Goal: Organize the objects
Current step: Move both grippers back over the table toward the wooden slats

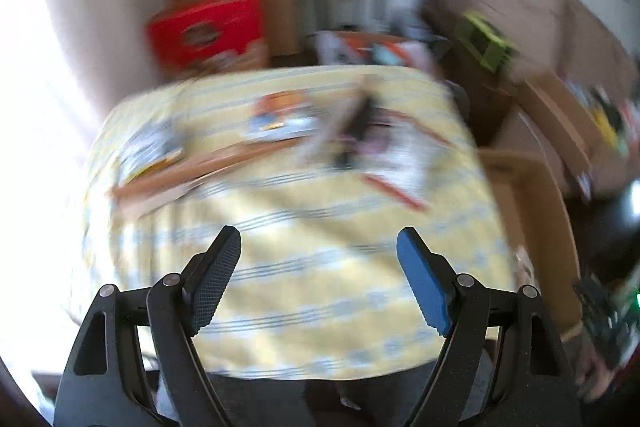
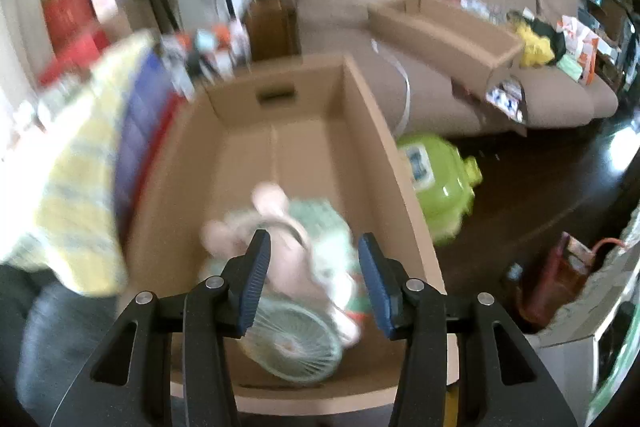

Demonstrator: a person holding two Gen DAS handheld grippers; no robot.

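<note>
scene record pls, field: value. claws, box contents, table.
left claw: open, nothing between its fingers, above the table
right claw: open, nothing gripped, above the cardboard box
cardboard box: open top, holds a soft toy and a small fan
table: yellow striped cloth, flat printed items at far side, too blurred to identify
green container: on floor beside the box

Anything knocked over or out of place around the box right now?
Beside the cardboard box, a green appliance lies tipped on its side on the dark floor. In the box, a plush toy lies over a small fan, apparently dropped in. Both views are blurred.
</note>
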